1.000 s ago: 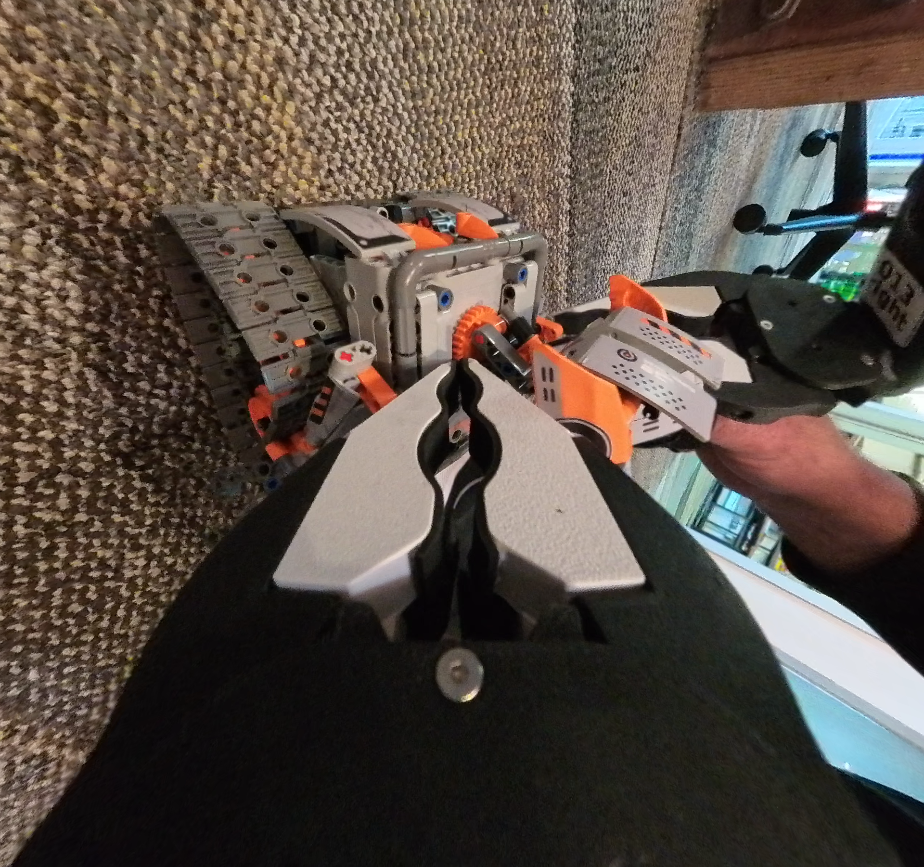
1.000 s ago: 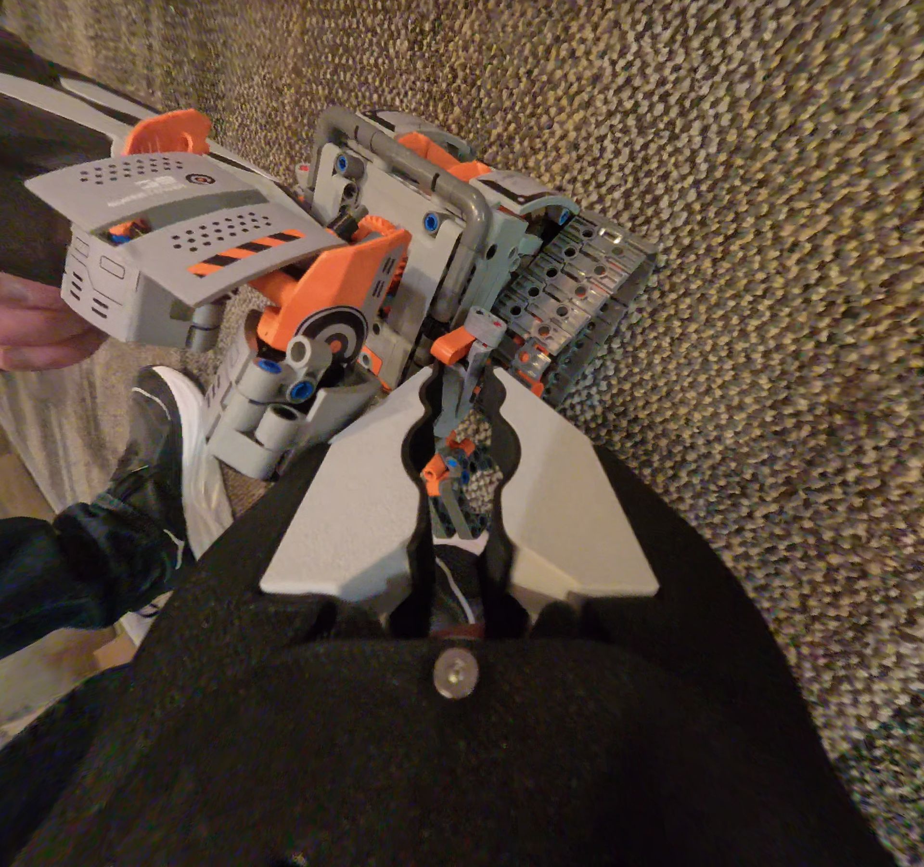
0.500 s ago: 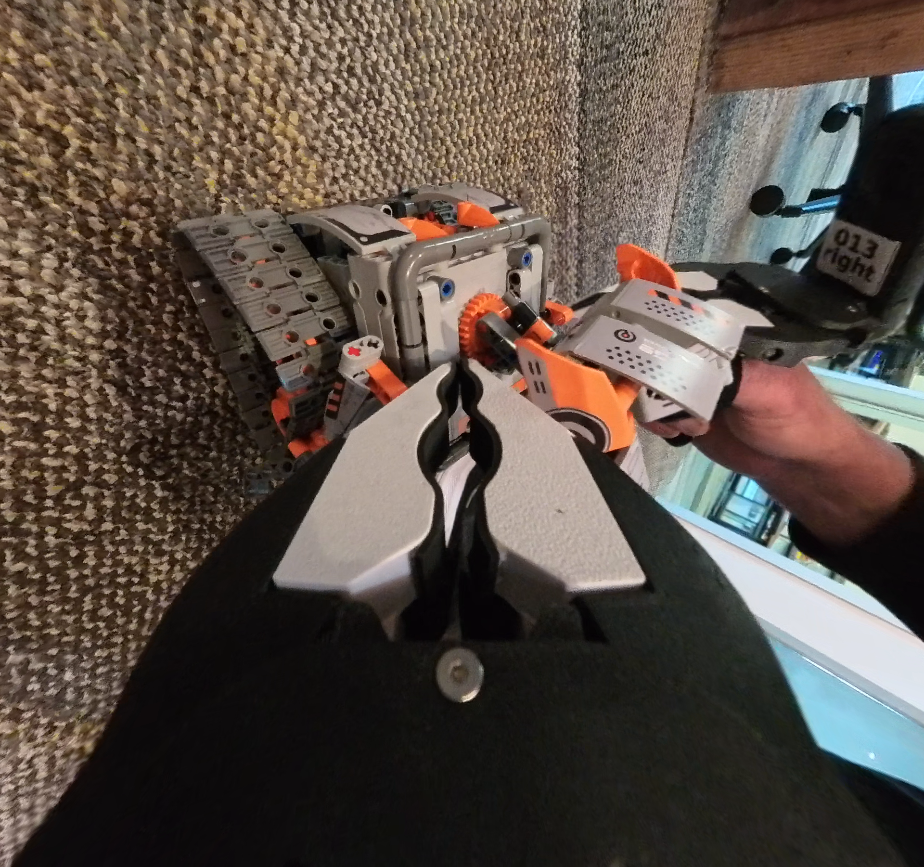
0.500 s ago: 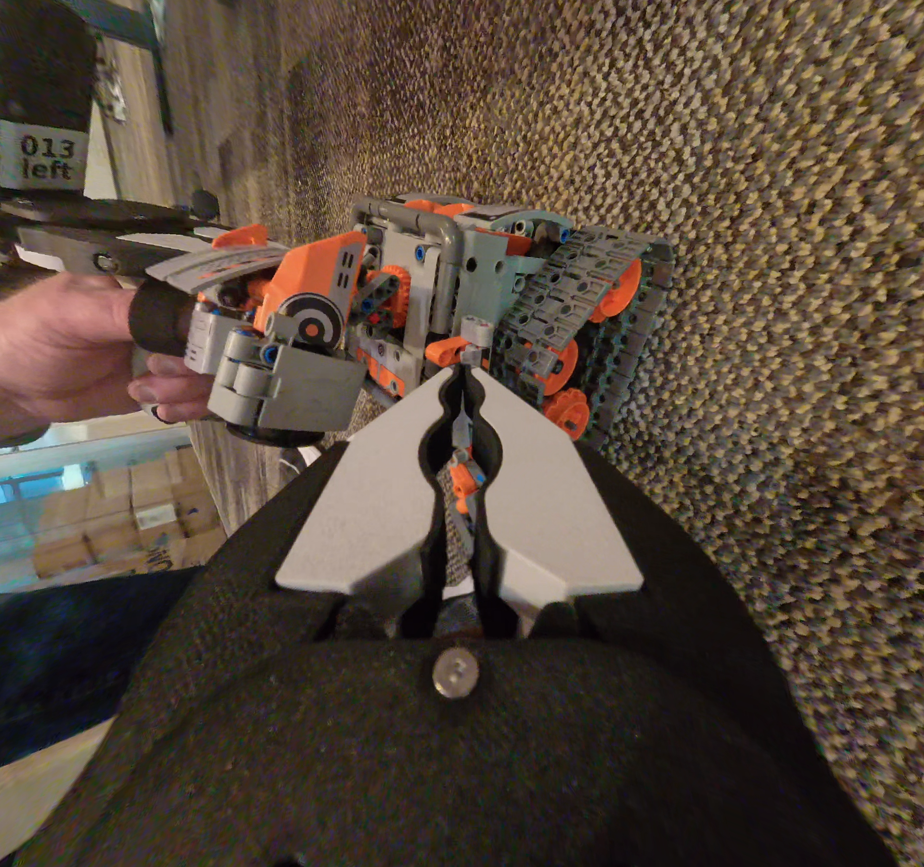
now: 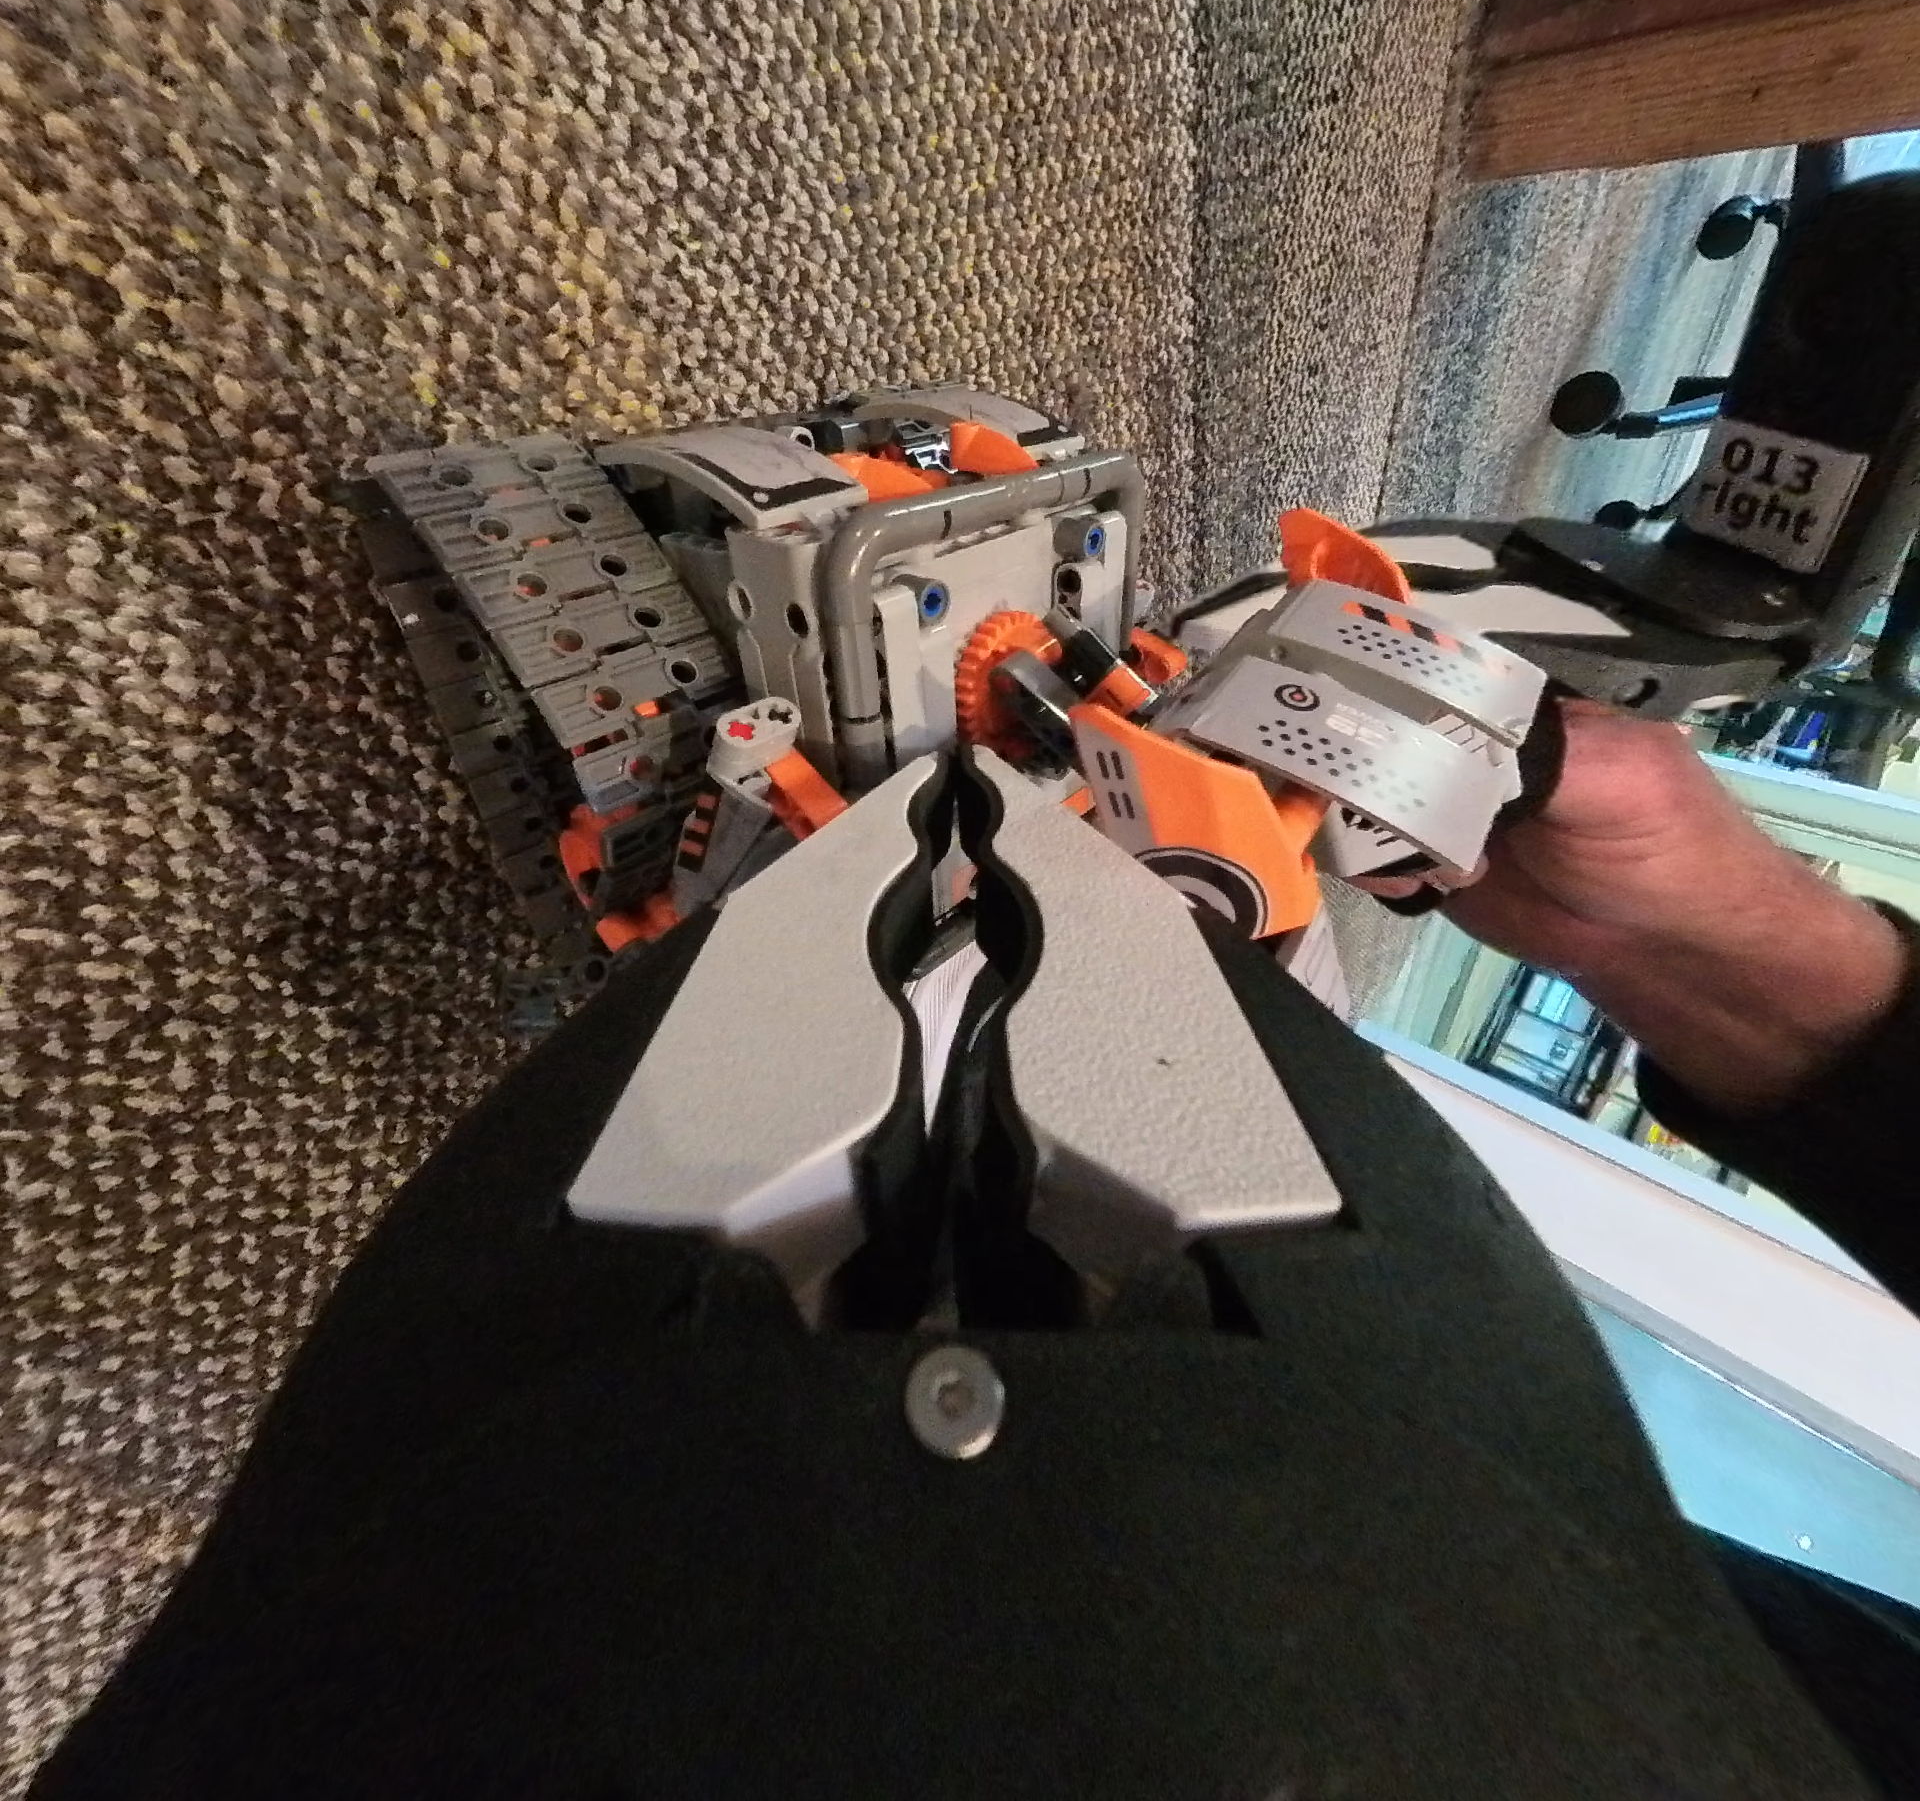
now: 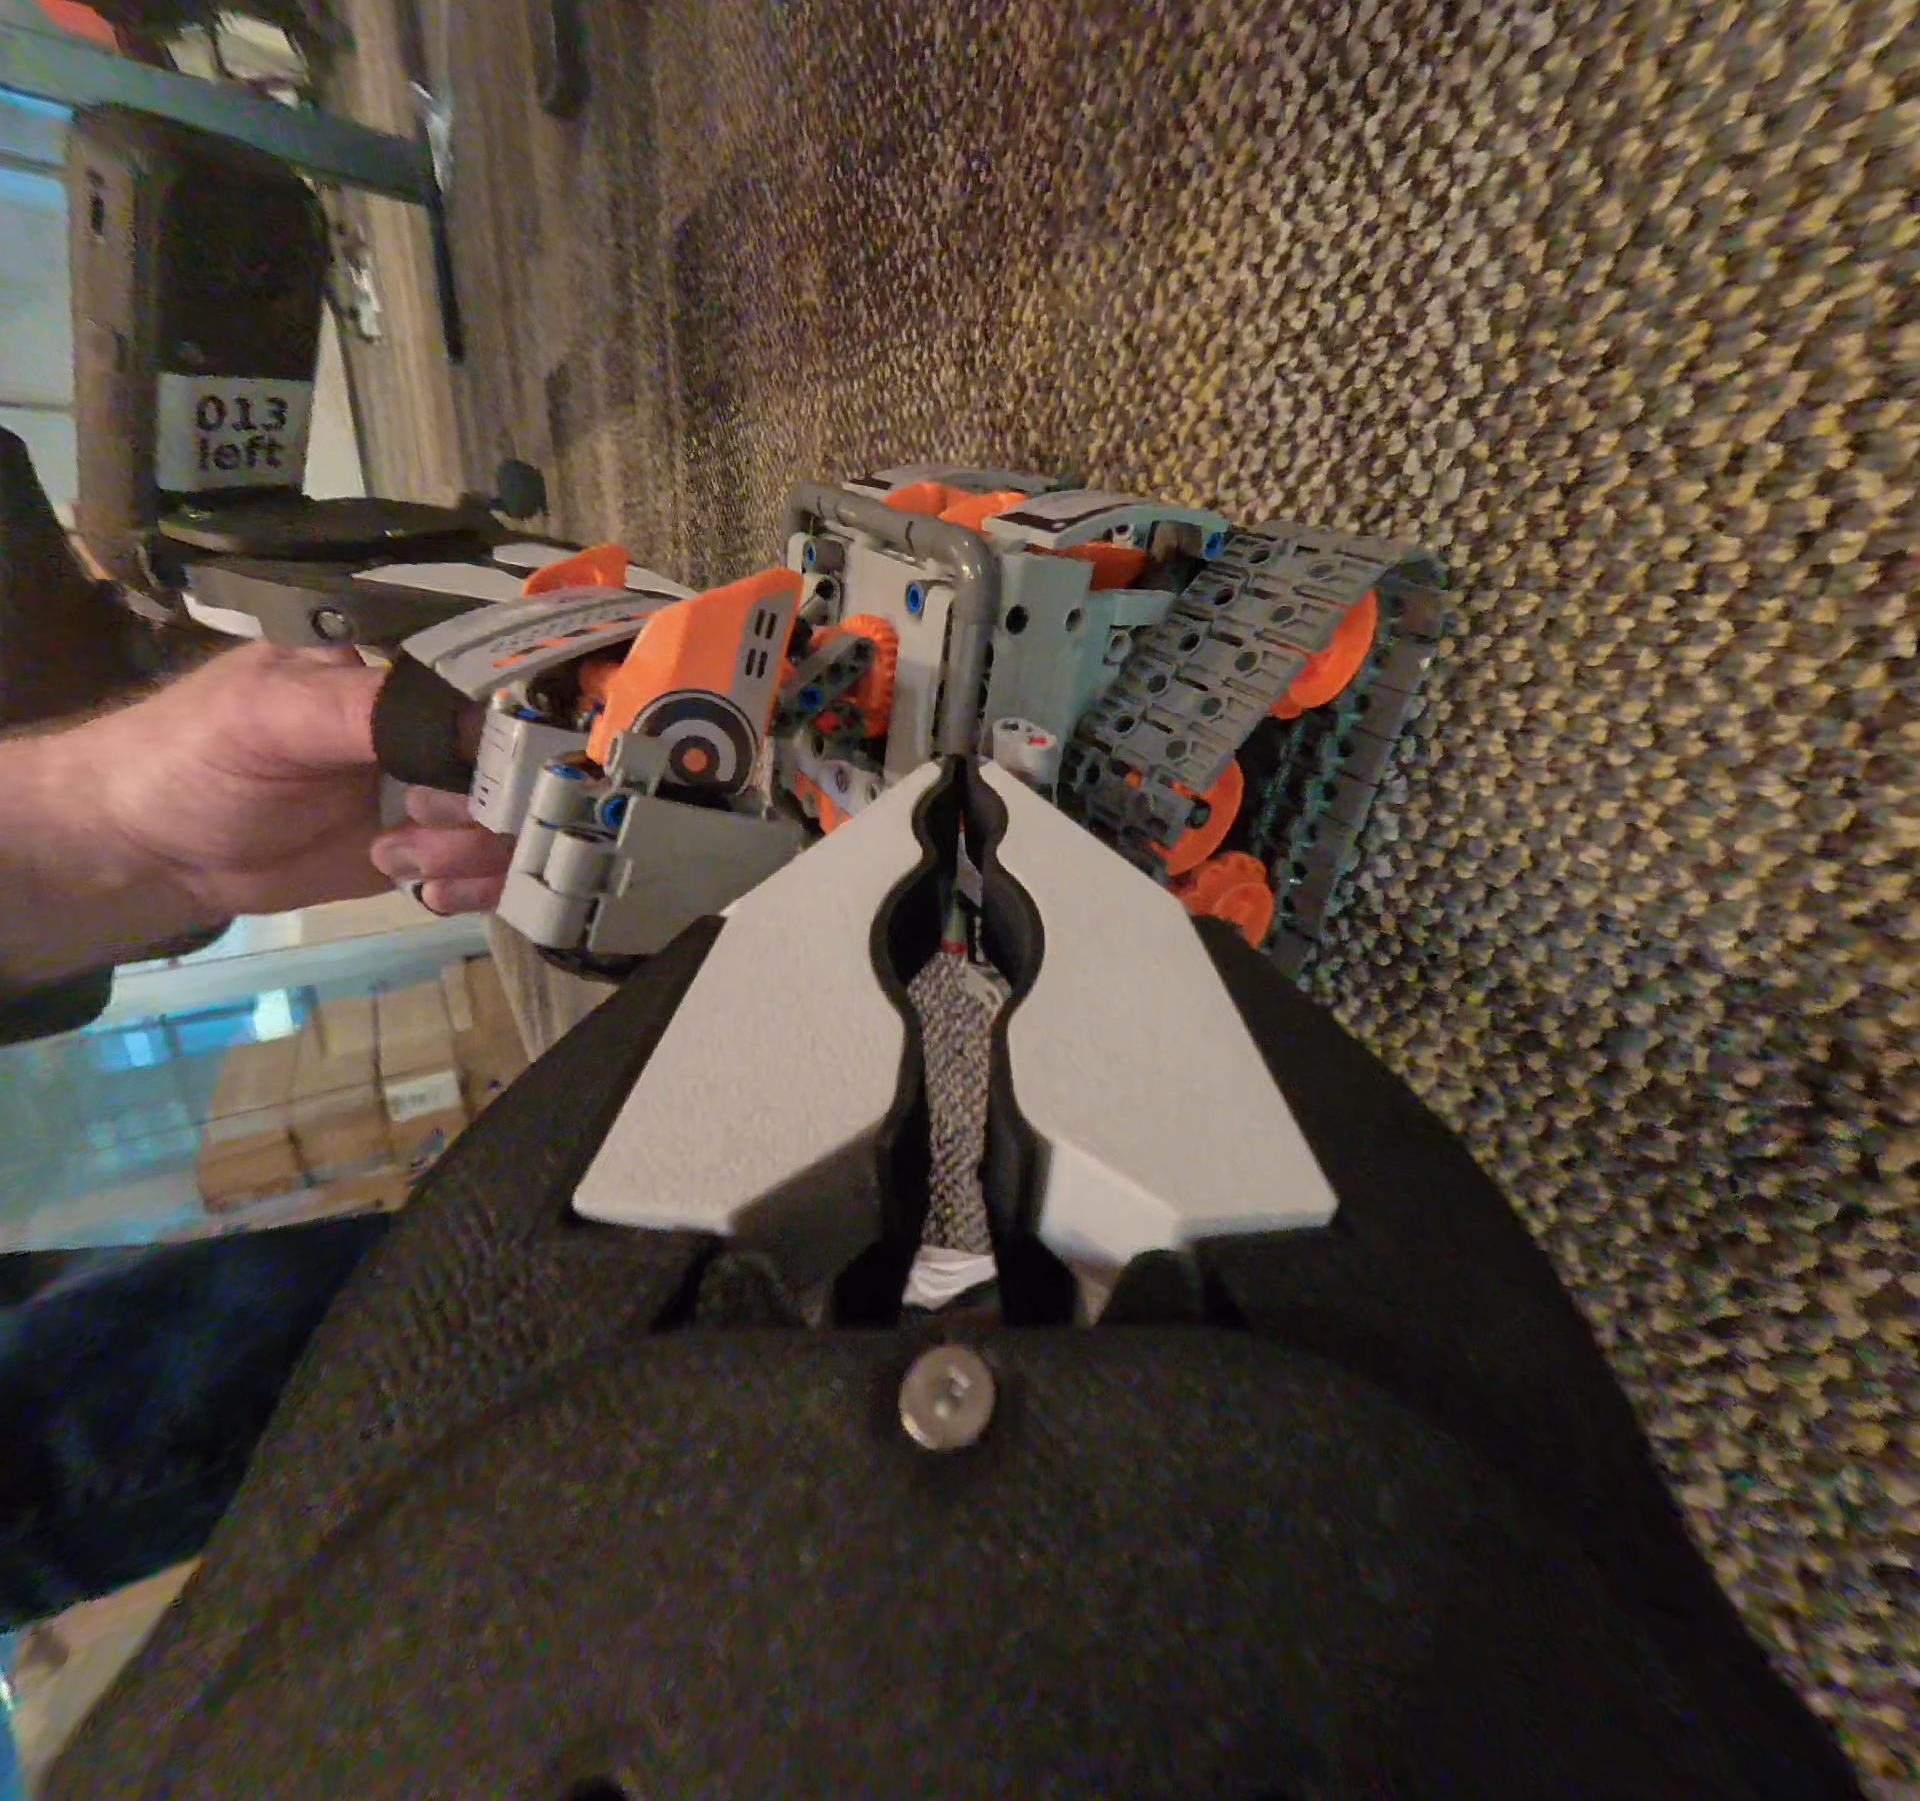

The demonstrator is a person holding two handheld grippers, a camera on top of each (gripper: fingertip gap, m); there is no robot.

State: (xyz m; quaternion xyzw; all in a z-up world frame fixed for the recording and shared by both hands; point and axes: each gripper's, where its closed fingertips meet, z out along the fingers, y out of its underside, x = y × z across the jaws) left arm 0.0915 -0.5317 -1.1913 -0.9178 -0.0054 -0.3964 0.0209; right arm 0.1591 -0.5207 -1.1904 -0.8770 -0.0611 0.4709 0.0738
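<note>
1. A grey and orange toy truck made of plastic bricks is seen lying on a speckled brown carpet floor.
2. The left gripper is seen with its jaws pressed together. The toy is met right at their tips, straight ahead.
3. Just past those tips an orange toothed wheel is found. To the left of the jaws a grey belt of track links is seen. To their right a grey panel with small holes sticks out.
4. So the toy's long side is laid across the jaws, not along them.
5. The right gripper is also seen with its jaws together, tips against the toy. A bent grey tube is seen just beyond them, with the track belt to their right.
6. It cannot be told whether a thin part is pinched by either pair of jaws.
7. Neither gripper is nearer. The toy is touched by both, one from each side.
8. A person's hand is seen past the holed panel, to the right of the left jaws.
</note>
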